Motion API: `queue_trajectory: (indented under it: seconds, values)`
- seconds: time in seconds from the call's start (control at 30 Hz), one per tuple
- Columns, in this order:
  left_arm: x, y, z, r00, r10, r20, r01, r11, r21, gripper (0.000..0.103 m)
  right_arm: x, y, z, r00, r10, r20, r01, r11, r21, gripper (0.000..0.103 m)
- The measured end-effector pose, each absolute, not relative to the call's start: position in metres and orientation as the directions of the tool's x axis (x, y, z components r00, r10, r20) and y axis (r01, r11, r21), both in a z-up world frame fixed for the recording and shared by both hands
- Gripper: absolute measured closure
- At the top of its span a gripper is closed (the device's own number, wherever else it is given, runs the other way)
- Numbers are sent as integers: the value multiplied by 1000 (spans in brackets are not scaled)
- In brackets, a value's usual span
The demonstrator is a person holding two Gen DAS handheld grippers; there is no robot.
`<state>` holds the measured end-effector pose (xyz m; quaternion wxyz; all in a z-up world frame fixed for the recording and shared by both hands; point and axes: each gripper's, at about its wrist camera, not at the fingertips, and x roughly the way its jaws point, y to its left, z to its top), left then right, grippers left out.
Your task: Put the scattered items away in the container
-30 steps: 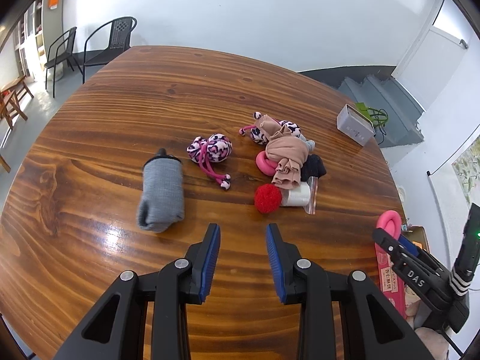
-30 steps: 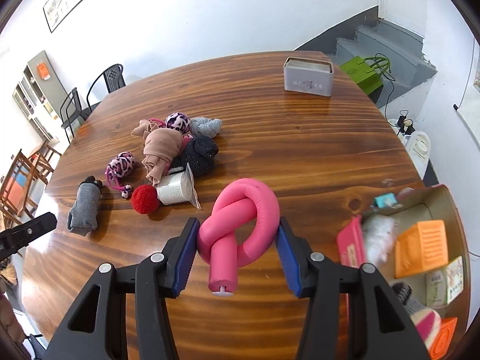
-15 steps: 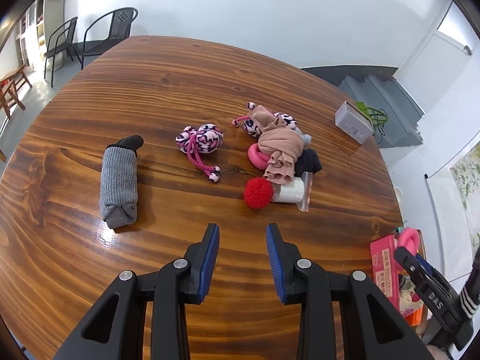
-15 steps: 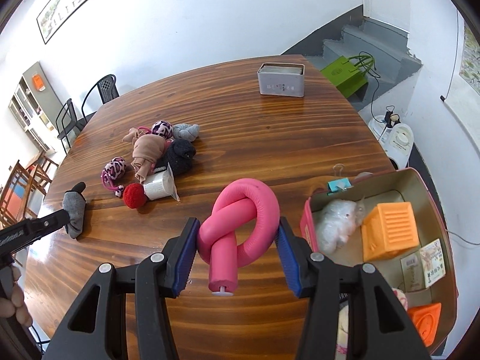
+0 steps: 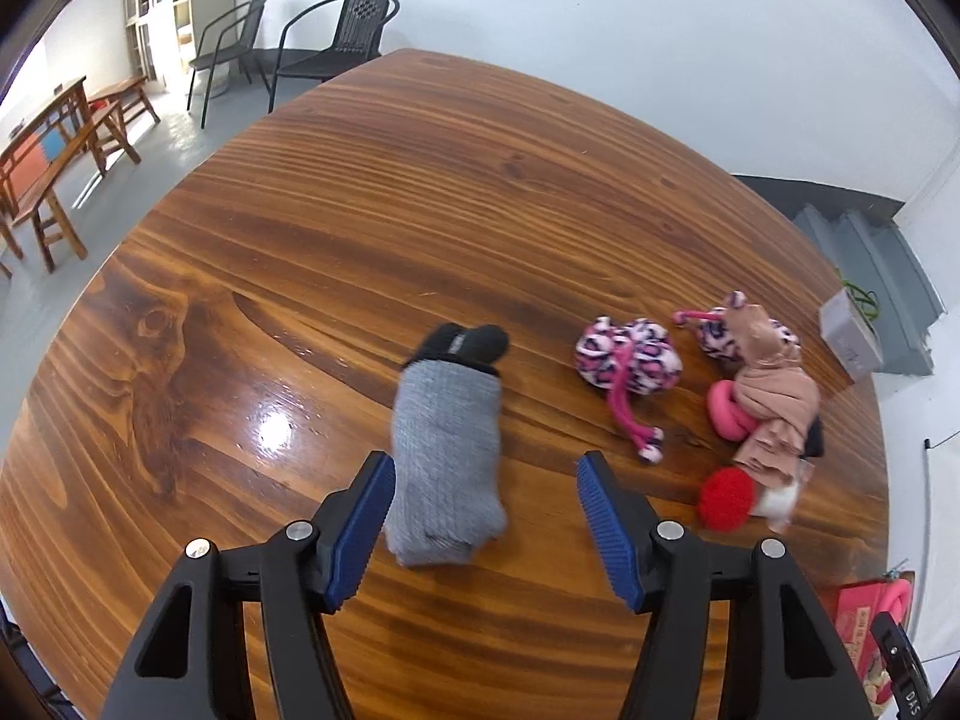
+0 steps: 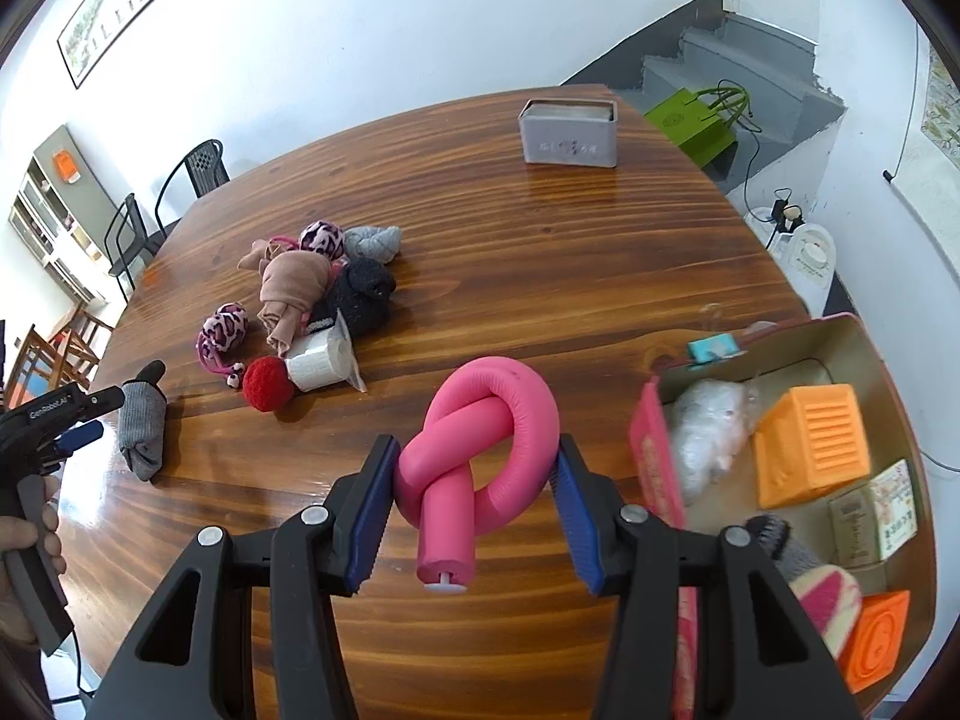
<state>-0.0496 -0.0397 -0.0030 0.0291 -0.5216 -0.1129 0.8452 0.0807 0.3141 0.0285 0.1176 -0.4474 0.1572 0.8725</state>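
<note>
- Right tongs [image 6: 474,516] are clamped on the pink knotted foam tube [image 6: 480,450], blue pads pressed against both sides of the knot, with the tube's stub end pointing back toward the camera.
- Just to the right of that, the container [image 6: 852,336] sits at the bench's near right edge. It already holds an orange ribbed block [image 6: 813,444], a clear plastic bag [image 6: 711,426], a small printed box [image 6: 876,516] and another orange block [image 6: 876,639] nearer the camera.
- Left tongs [image 5: 480,516] have just been opening. The jaws stand apart with the near end of the rolled grey sock [image 5: 447,456] between them, lying closer to the left pad. I can't tell if that pad is touching it; the right pad is clear of it.
- The sock lies on the bench [image 5: 420,210] over toward its left edge, black cuff pointing away.
- Further in, about mid-bench, is the rest of the pile: red pom-pom [image 6: 267,384], white roll in plastic [image 6: 318,360], pink leopard-print toy [image 5: 630,354], beige cloth [image 6: 294,288], dark sock [image 6: 363,294].
- At the far edge stands a grey tin [image 6: 570,132].
</note>
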Motion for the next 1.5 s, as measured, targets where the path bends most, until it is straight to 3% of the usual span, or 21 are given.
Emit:
queue_trajectory:
  seconds: [0.47,0.5,0.53,0.63,0.87,1.2,1.5]
  values:
    - [-86,-43,-54,-369,145,-918,59,-982,-179,39,52,289,21,-539,70,-839,-346,-927,145,48]
    - [-86,-42,-56,-367,138,-920,56,-984,-170,40,52,289,21,-538,72,-840,-346,-927,142,48]
    - [-86,-41,-58,-366,135,-921,52,-985,-165,51,52,289,21,-537,72,-841,-345,-928,141,48]
    - [-82,-36,-57,-374,121,-919,33,-989,-143,59,53,289,22,-538,69,-840,-339,-930,140,48]
    - [-58,-16,-30,-429,122,-895,-34,-992,-119,60,61,292,29,-558,55,-828,-321,-934,155,48]
    - [-4,57,21,-475,238,-847,-198,-967,-161,60,95,313,40,-591,44,-806,-320,-930,184,48]
    - [48,157,48,-419,398,-816,-395,-889,-231,60,163,369,56,-603,127,-787,-414,-894,173,48]
